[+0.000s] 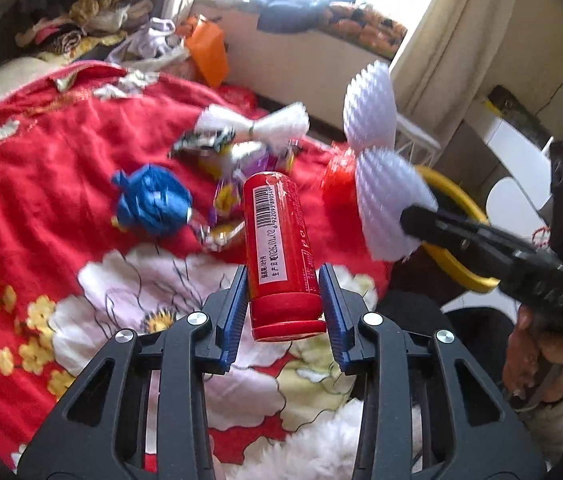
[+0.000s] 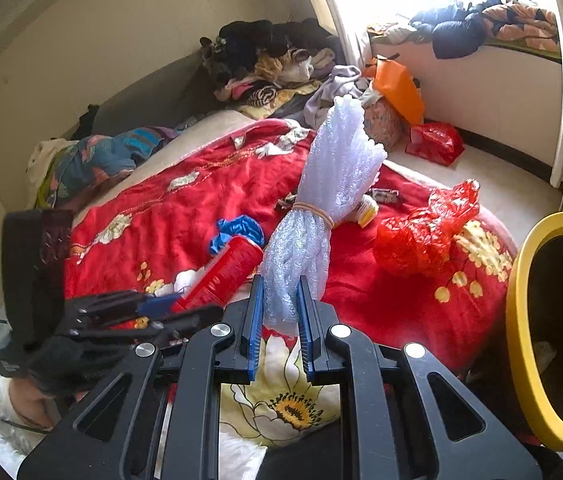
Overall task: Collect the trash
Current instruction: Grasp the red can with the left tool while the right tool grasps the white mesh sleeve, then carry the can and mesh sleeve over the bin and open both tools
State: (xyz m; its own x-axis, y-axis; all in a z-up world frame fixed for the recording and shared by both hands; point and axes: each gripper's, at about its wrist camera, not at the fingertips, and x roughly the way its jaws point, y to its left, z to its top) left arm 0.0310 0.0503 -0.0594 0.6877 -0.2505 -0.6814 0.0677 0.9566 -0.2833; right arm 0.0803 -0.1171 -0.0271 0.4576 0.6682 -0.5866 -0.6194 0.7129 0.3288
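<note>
In the left wrist view, my left gripper (image 1: 283,304) is clamped on the red bottle (image 1: 279,256) near its cap end, so the body points forward above the red blanket (image 1: 41,184). A blue wrapper (image 1: 153,204) and other scraps lie further on the blanket.

In the right wrist view, my right gripper (image 2: 279,320) is closed on the lower end of the white foam bundle (image 2: 321,216), which stands upright. The yellow-rimmed bin (image 2: 521,320) is close on the right, I think for dropping both items. A red plastic bag (image 2: 425,232) waits on the blanket.
</note>
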